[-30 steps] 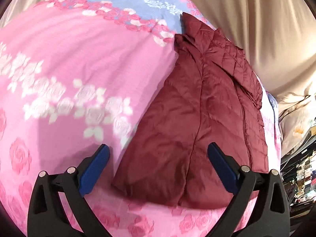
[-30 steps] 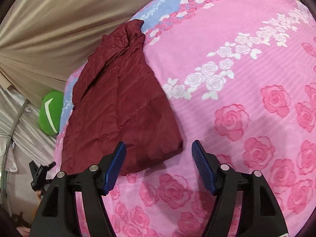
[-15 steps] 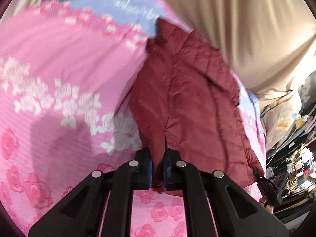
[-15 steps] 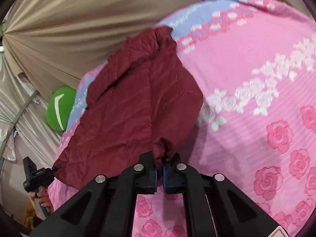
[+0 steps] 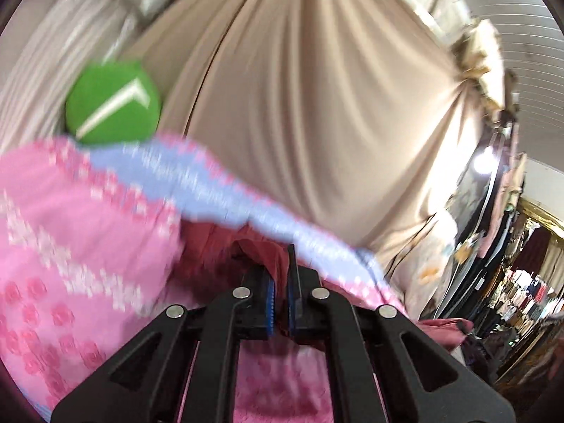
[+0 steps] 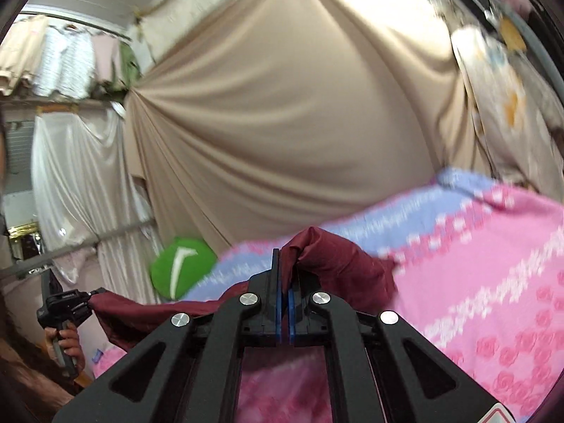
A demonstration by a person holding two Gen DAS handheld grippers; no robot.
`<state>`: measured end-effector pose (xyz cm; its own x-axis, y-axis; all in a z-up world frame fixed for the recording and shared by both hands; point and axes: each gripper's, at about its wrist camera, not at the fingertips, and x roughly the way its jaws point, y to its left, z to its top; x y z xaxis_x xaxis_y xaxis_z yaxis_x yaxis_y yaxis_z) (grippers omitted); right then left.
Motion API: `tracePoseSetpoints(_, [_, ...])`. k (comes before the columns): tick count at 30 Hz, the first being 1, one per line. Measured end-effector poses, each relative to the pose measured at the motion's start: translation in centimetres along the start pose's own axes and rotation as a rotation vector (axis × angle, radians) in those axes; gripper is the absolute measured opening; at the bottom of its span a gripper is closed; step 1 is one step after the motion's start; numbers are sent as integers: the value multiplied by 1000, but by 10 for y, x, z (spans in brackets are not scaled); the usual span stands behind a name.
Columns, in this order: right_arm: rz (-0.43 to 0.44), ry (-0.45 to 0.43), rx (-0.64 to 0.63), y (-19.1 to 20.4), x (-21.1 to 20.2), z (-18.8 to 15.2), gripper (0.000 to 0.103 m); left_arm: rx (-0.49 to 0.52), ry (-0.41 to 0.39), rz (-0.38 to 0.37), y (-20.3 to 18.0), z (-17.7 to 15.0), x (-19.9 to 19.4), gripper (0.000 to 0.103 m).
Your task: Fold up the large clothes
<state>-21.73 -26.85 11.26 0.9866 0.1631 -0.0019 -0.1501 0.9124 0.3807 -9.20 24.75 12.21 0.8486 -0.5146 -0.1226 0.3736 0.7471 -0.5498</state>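
Both tongs are clamped on the maroon quilted jacket (image 6: 338, 261), one at each corner of what looks like the same edge, presumably so the cloth can be carried over in one sheet to make a fold. The left tongs (image 5: 280, 296) have their blue pads pressed almost together with a pinch of maroon fabric between them; the right tongs (image 6: 284, 299) are closed just as tightly on a bunched corner that rises toward 12 o'clock. The jacket hangs between them above the pink rose-print bed cover (image 6: 493, 282), sagging toward 9 o'clock in the right wrist view. Both tools are tipped up toward the beige curtain (image 6: 282, 123), with the green cushion (image 5: 112, 105) at 10 o'clock of the left tongs.
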Motion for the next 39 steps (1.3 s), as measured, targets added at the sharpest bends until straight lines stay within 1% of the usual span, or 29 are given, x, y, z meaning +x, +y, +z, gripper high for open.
tracePoseSetpoints(1, [14,-27,-9,5,-6,6,3,27,-35,-11,-10,6,-10,4])
tracePoseSetpoints(2, [34,-70,-26,13,-14,15,3,45,-54,-13,-15,10,-15,4])
tracePoseSetpoints(4, [49,-109,-44,22,-17,23,3,75,-76,-9,-24,17,-19,4])
tracePoseSetpoints(5, [52,-119,-50,25,-14,28,3,90,-79,2,-27,21,-14,4])
tracePoseSetpoints(6, [53,-120,-51,25,-8,32,2,96,-69,12,-27,24,-6,4])
tracePoseSetpoints(8, [38,-95,-40,18,15,35,2,97,-16,53,-22,29,25,4])
tracePoseSetpoints(9, [21,-72,-29,12,29,35,2,92,17,74,-18,30,43,4])
tracePoseSetpoints(10, [-9,-33,-8,1,51,34,2,86,52,98,-12,31,60,4])
tracePoseSetpoints(11, [-30,0,15,-8,68,32,2,81,112,135,-3,32,92,4])
tracePoseSetpoints(13, [-92,83,64,-32,110,24,2,82,181,195,13,28,130,4])
tracePoseSetpoints(15, [-155,152,93,-48,145,9,2,108,263,295,33,17,179,4])
tracePoseSetpoints(17, [-217,226,117,-67,183,-5,2,123,348,374,56,3,225,4])
tracePoseSetpoints(22, [-319,371,144,-100,250,-34,2,119,465,474,97,-25,293,4])
tracePoseSetpoints(25, [-370,436,158,-119,281,-50,2,126,512,509,111,-36,319,4])
tracePoseSetpoints(29, [-418,513,186,-140,309,-71,2,156,557,545,123,-54,345,4])
tracePoseSetpoints(33, [-455,590,209,-158,331,-94,2,157,588,552,135,-69,361,5])
tracePoseSetpoints(36, [-468,629,221,-166,338,-106,1,174,582,553,136,-76,368,6])
tracePoseSetpoints(39, [-481,651,214,-169,342,-113,1,225,560,565,132,-81,373,6])
